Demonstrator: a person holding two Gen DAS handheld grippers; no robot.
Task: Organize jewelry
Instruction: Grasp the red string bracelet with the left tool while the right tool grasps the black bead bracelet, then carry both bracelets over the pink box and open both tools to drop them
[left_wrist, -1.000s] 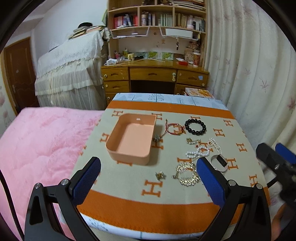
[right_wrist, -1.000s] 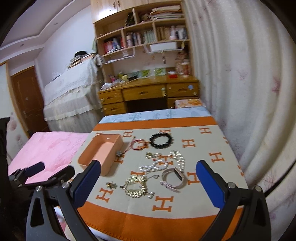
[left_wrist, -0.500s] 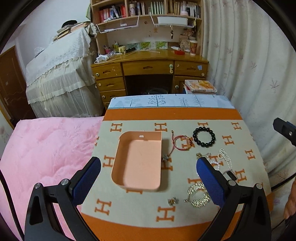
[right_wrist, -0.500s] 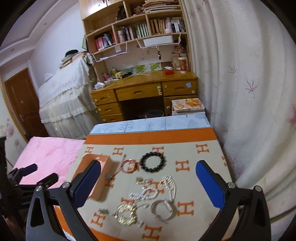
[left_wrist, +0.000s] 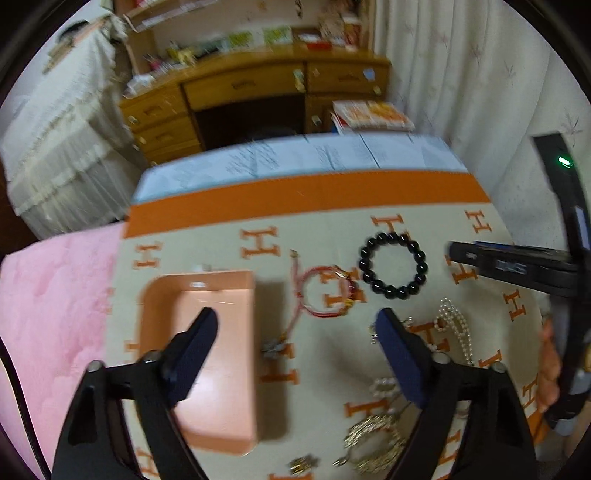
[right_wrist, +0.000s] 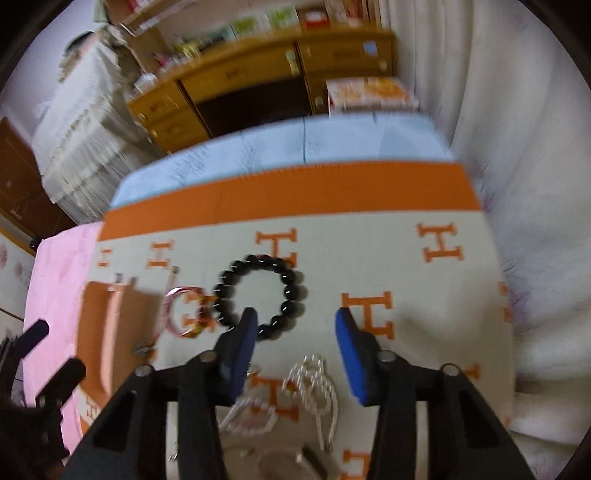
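Observation:
A peach tray lies on the H-patterned cloth. Right of it lie a red cord bracelet, a black bead bracelet, pearl strands and a gold piece. My left gripper is open above the tray's right wall and the cord bracelet. My right gripper is open and empty, just over the black bead bracelet, with pearls below it. The tray shows at left in the right wrist view.
A wooden desk with drawers stands behind the table. Books lie by it. A white curtain hangs on the right, a pink blanket lies on the left. The right gripper's body reaches in from the right.
Both grippers have dropped lower and moved forward over the table. The jewelry and tray now look much larger; the right gripper has come over the black bead bracelet.

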